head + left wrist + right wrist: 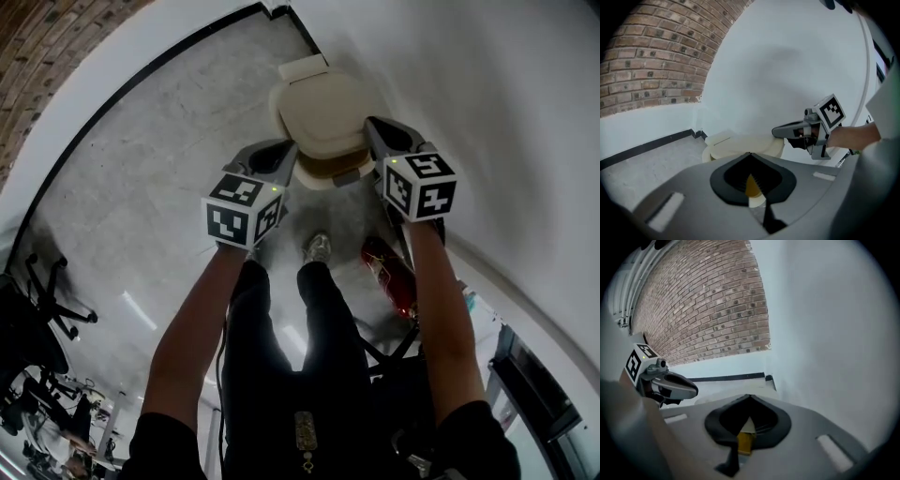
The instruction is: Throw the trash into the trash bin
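A cream trash bin [323, 112] with its lid on top stands on the floor against the white wall; a brown strip shows under the lid's near edge. My left gripper [286, 157] points at the bin's left side, and my right gripper [371, 129] at its right side, both close to the lid. In the left gripper view the bin [736, 143] lies just past my shut jaws, with the right gripper [780, 132] over its right edge. Both grippers' jaws are shut; a small yellowish-white bit shows at each seam, and I cannot tell what it is.
The white wall [487, 84] runs close on the right, and a brick wall [703, 301] stands at the far left. A shoe [319, 248] is planted before the bin. A red object [389, 272] lies on the floor at the right. Office chairs [37, 309] stand at the left.
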{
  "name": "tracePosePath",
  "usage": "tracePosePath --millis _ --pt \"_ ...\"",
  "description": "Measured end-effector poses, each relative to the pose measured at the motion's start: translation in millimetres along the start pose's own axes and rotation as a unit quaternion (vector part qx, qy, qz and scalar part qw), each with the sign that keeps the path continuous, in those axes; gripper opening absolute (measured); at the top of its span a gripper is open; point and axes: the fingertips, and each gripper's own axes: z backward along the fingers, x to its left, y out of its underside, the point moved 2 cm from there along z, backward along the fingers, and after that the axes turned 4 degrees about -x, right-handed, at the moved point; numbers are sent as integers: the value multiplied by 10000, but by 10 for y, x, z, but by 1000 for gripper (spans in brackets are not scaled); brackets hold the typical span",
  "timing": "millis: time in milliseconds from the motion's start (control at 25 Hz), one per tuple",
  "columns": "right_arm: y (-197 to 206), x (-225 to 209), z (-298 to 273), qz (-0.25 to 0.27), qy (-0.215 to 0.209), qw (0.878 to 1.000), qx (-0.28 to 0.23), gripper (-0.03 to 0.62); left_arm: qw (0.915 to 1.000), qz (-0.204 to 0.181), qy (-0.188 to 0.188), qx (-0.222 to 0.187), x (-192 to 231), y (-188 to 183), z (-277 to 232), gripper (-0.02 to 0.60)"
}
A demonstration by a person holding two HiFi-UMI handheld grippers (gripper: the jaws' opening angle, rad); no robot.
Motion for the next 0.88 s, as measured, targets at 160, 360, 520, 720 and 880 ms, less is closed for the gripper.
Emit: tracePosePath --millis 160,360,520,720,880 --pt "324 -19 0 -76 -101 9999 113 2 10000 7 91 19 -150 127 -183 3" --pt "739 -64 -110 -218 -253 9991 243 2 9994 89 88 336 -244 536 -442 3" --pt "988 -114 -233 -285 -398 9982 351 2 9977 138 -66 666 -209 839 -590 3" --pt "1212 -156 -322 -361 -375 9972 543 2 9952 287 -242 906 -166 1048 -698 3" --pt "1302 -130 -411 -259 -436 9961 722 2 9933 248 -356 1067 -139 1144 -721 3"
